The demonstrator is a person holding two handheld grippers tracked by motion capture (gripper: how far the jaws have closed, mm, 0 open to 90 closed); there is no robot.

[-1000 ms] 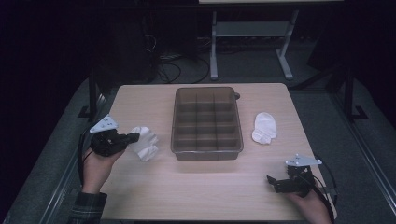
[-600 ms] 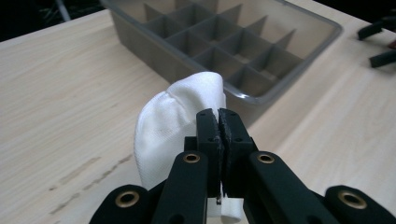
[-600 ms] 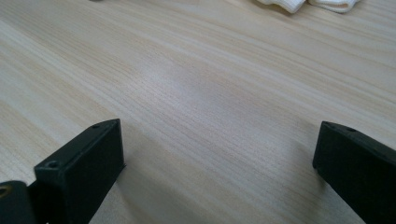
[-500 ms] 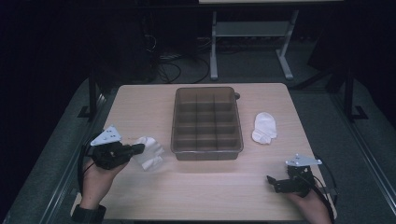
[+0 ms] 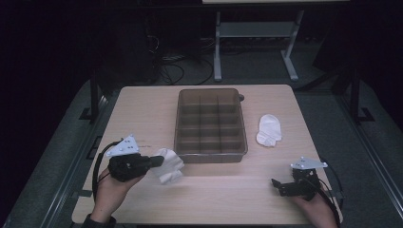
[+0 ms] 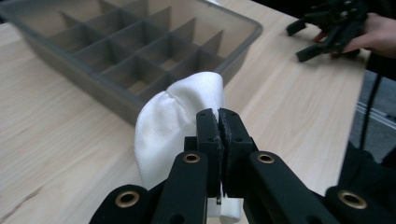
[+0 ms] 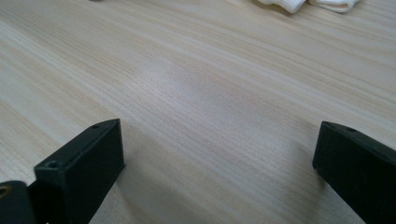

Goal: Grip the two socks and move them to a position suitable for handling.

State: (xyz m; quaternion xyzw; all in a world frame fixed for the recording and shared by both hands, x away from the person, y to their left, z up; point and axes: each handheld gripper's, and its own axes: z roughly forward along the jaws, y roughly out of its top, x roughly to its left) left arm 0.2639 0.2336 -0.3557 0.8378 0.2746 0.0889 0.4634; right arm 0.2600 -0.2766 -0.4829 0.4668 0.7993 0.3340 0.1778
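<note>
Dark floor, cables and a metal stand frame lie beyond a pale wooden table [image 5: 142,109]. Biggest thing on it is the brown divided tray [image 5: 210,124], standing mid-table with its rows of open compartments bare as far as can be seen. To its right, apart from the tray wall, lies a second white sock [image 5: 269,130], flat on the wood.

At the near left corner of the tray, the left gripper [image 5: 157,161] has its jaws pressed together on a white sock [image 5: 167,165] — the left gripper view shows the black tips pinching a fold of the cloth [image 6: 180,116], the rest bunched up and hanging in front of them, just beside the tray's near wall. The right gripper [image 5: 277,184] rests low near the table's near right edge, well apart from both socks, jaws spread wide over bare wood.

The step in hand looks like carrying this sock toward the tray. To do it well, the pinch should stay firm, since only a fold is caught and soft knit can slip — and the hanging part should be lifted above the tray's rim before moving across, or it may drag on the wall and snag on a divider. Nothing else stands between sock and tray.
</note>
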